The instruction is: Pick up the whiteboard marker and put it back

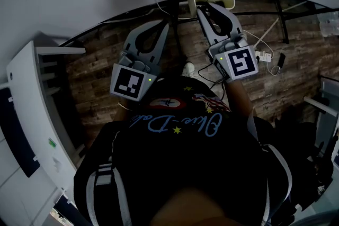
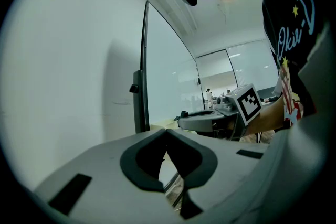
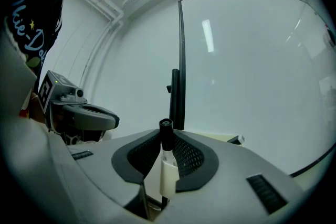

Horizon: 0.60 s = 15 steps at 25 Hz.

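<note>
The whiteboard marker stands upright, black cap up, clamped between the ribbed fingers of the right gripper, which is held up before a whiteboard. The left gripper has its fingers together at the tips, with nothing between them. The light-blue cursive writing on the person's dark shirt cannot be read.

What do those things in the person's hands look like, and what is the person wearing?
The left gripper and right gripper are grey, each with two curved fingers lined with black pads. Each carries a cube with black-and-white square markers and a small green light. The shirt is black with light-blue script and yellow stars.
</note>
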### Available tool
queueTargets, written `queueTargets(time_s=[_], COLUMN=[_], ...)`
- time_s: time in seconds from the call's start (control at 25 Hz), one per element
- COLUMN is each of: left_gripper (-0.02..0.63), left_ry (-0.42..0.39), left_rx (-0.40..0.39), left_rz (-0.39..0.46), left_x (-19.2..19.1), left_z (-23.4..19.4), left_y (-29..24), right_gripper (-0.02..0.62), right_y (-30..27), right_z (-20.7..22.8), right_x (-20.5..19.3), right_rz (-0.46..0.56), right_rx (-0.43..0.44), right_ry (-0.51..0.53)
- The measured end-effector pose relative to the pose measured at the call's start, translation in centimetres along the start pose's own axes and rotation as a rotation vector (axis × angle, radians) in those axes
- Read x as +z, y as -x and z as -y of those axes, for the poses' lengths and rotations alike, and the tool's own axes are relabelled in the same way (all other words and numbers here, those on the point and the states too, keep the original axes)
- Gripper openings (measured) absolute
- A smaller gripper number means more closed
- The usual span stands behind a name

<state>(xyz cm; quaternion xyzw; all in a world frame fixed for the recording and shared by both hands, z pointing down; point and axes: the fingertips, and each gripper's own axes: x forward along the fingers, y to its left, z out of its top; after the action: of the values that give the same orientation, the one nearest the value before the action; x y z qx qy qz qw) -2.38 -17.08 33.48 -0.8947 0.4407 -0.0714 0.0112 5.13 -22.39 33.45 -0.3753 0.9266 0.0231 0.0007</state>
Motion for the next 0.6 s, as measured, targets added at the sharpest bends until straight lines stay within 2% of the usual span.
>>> queueTargets(time_s=[0.6], left_gripper=[-0.012], left_ry=[-0.003], left_rx=[-0.014], left_rz=[0.015], left_x=[0.3], left_z=[0.1], left_y=[-0.2], right_gripper=[0.067], right_y=[0.4], right_z=[0.3], right_x=[2.2], right_rz=[0.031], right_rx=[-0.009], right_ry=[0.036])
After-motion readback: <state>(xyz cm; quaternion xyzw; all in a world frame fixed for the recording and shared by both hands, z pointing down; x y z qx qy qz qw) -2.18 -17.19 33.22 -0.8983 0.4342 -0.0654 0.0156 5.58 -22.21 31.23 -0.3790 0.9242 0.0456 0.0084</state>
